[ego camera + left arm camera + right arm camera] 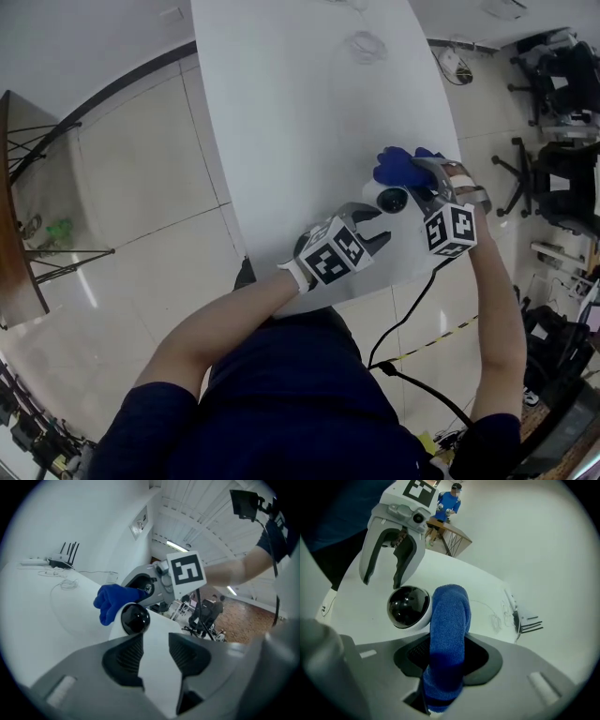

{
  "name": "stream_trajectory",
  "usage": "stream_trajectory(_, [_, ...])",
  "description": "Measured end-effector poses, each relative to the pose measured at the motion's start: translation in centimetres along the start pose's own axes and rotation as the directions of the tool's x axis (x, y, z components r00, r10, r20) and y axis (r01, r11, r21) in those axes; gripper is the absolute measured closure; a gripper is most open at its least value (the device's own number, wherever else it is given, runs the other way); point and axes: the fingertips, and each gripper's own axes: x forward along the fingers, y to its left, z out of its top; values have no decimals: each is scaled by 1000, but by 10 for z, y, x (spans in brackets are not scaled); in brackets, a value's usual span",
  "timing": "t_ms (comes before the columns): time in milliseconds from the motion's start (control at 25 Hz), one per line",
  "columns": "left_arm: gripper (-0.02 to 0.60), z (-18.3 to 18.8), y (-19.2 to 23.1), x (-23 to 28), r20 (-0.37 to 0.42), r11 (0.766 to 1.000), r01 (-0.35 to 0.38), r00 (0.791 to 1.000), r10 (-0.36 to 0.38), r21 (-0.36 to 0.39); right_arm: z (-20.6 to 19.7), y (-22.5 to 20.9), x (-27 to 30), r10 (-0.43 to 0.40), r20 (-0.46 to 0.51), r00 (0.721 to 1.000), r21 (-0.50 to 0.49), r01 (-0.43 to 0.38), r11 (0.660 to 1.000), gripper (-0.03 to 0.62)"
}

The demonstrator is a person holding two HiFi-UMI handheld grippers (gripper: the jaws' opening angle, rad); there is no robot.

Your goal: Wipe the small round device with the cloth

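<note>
R gripper (pixel 449 651) is clamped on the blue cloth (pixel 450 616), w/ a folded wad poking out past the jaws so fabric, not plastic, meets the small round device (pixel 408 605). The device sits on the white table (pixel 300 112) near the front edge, close to the person. Cloth is at the dome's side, touching or nearly. L gripper (pixel 373 228) stands part open w/ nothing in it, tips just beside the dome, prob. ready to steady it. Lots of bare tabletop beyond; cables (pixel 366 42) are well apart.

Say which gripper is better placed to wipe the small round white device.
Right. The right gripper clamps the blue terry cloth, whose end sits beside the white black-domed device; the left gripper, jaws apart nearby, holds no cloth.
</note>
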Motion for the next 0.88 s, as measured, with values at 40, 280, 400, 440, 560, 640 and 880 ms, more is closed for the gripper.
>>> stream_trajectory(40, [411, -1, -1, 1, -3, 1000, 3, 1000, -3, 3, -2, 2, 6, 20, -8, 1000, -10, -20, 1000, 425])
stream_trajectory(280, [411, -6, -6, 3, -17, 1000, 23, 1000, -23, 21, -10, 14, 39, 96, -58, 994, -57, -99, 993, 427])
stream_trajectory(400, [411, -7, -4, 2, -18, 1000, 16, 1000, -15, 23, -17, 22, 48, 111, -88, 990, -53, -116, 992, 427])
stream_trajectory(440, [411, -7, -3, 2, -18, 1000, 10, 1000, -10, 23, -18, 23, 49, 110, -90, 990, -37, -114, 993, 427])
stream_trajectory(560, [411, -7, 1, -1, -13, 1000, -15, 1000, 16, 21, -19, 17, 39, 64, -78, 995, 62, -59, 996, 427])
stream_trajectory(640, [411, -6, 5, -5, -4, 999, -33, 999, 33, 22, -17, 6, 21, -15, -73, 997, 135, 25, 991, 427])
stream_trajectory(880, [411, -9, 8, -15, -28, 995, -38, 999, 40, 95, 5, -6, -56, -249, -96, 964, 281, 266, 922, 427])
